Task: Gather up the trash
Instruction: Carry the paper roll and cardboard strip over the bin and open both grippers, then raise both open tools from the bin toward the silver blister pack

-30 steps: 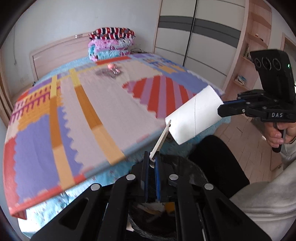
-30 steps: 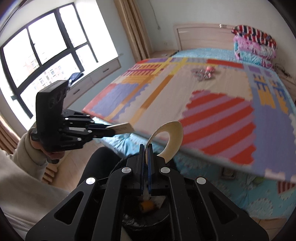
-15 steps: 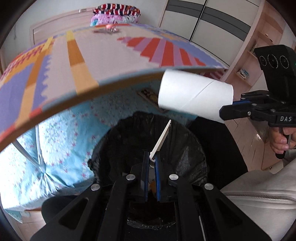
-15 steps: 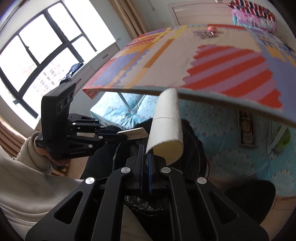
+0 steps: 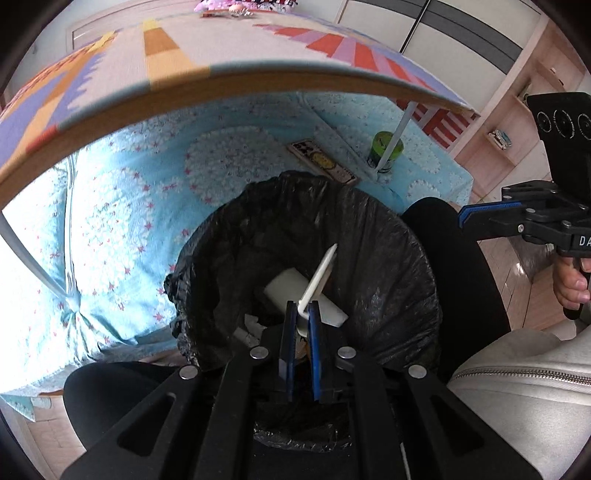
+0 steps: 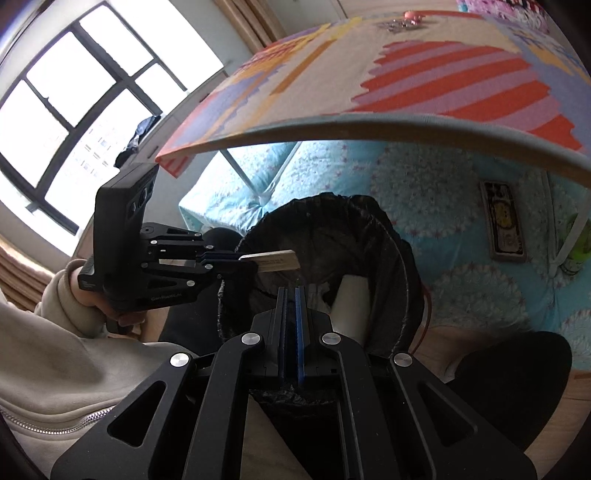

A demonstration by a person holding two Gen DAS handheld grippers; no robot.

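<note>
A bin lined with a black bag (image 5: 388, 236) (image 6: 391, 236) stands below the table edge. A white paper tube (image 5: 291, 291) (image 6: 351, 306) lies inside it. My left gripper (image 5: 303, 306) is shut on a flat wooden stick (image 5: 319, 275), held over the bin's mouth; the stick also shows in the right wrist view (image 6: 277, 260). My right gripper (image 6: 290, 291) hangs over the bin with nothing between its jaws, which stand only a narrow gap apart. It shows at the right of the left wrist view (image 5: 463, 218).
A table with a colourful patchwork mat (image 5: 258, 40) (image 6: 424, 66) overhangs the bin. Small pink trash (image 6: 402, 18) lies at its far end. Under it are a blue floral sheet (image 5: 122, 221), a green cup (image 5: 384, 147) and a flat printed box (image 5: 325, 162).
The white paper tube left my right gripper and dropped into the bin. Both grippers moved down from table height to over the bin. The left still holds the stick.
</note>
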